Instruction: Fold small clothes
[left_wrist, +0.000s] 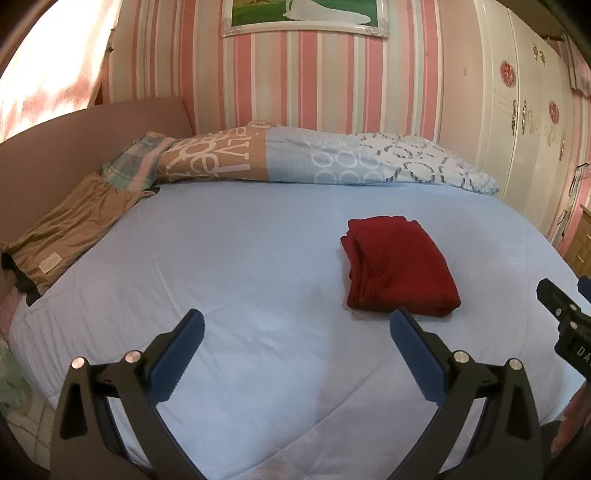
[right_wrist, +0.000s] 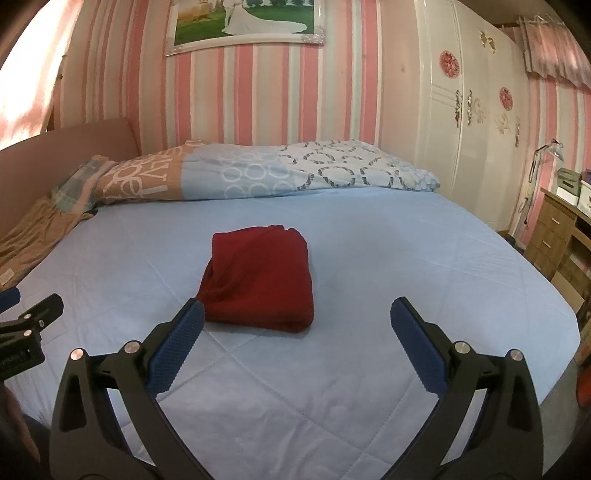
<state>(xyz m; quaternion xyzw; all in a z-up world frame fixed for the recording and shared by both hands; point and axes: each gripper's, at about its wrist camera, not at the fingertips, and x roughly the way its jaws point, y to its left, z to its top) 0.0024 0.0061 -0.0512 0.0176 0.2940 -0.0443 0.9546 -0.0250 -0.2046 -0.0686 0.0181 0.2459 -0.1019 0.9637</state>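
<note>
A red garment (left_wrist: 400, 266) lies folded into a compact rectangle on the light blue bed cover (left_wrist: 229, 258). It also shows in the right wrist view (right_wrist: 258, 280). My left gripper (left_wrist: 297, 323) is open and empty, held above the bed, with the garment just beyond its right finger. My right gripper (right_wrist: 297, 314) is open and empty, with the garment just beyond its left finger. Each gripper shows at the edge of the other's view: the right one in the left wrist view (left_wrist: 565, 317), the left one in the right wrist view (right_wrist: 29, 325).
A folded patterned duvet (left_wrist: 314, 155) lies along the far side by the striped wall. A brown garment (left_wrist: 70, 229) lies at the bed's left by the headboard (left_wrist: 74, 140). A white wardrobe (right_wrist: 472, 110) and a wooden desk (right_wrist: 557, 232) stand to the right.
</note>
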